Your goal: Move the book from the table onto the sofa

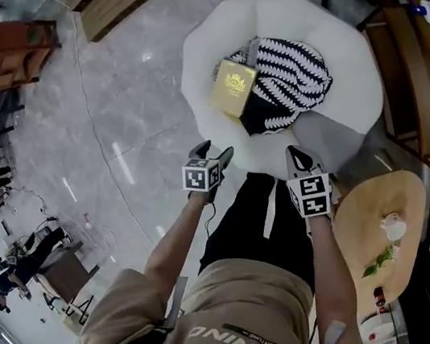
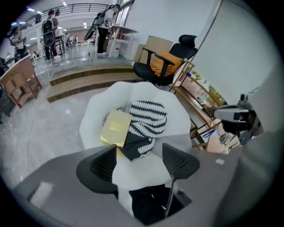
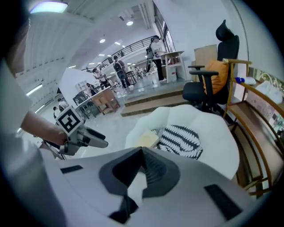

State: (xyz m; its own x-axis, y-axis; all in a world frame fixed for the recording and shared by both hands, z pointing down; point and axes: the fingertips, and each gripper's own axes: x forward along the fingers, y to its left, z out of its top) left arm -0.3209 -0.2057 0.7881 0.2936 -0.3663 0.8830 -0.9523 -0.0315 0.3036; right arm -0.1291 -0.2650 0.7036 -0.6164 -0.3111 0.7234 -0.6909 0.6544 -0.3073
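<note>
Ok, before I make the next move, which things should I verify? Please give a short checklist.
1. Book on the sofa: ok, it lies on the seat at the edge of the striped cushion.
2. Book off the table: ok.
3. Left claw empty: ok, jaws apart, nothing between.
4. Right claw empty: ok, jaws together on nothing.
5. Both claws away from the book: ok.
6. Book lying steady: cannot tell.

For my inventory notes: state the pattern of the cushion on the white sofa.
The cushion is black with white chevron stripes, clearest in the head view.
</note>
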